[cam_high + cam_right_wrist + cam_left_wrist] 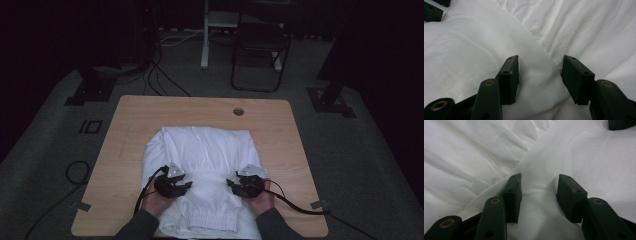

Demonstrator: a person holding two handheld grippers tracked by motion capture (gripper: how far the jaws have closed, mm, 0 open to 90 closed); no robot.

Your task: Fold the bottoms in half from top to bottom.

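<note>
Grippers (189, 184) (231, 182) each pinch folds of white garment (200, 145)

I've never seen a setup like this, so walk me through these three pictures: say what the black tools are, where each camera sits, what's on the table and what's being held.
No robot here: a person at a wooden table holds a hand tool with two black jaws in each hand, the left gripper and the right gripper. The high view looks down from above the person's side. The other two pictures come from cameras riding on each gripper, looking along its jaws. On the table lies a white garment, partly folded, its ribbed hem nearest the person. In both gripper views the jaws stand apart with a hump of the white cloth between them; whether they press on it, I cannot tell.
</note>
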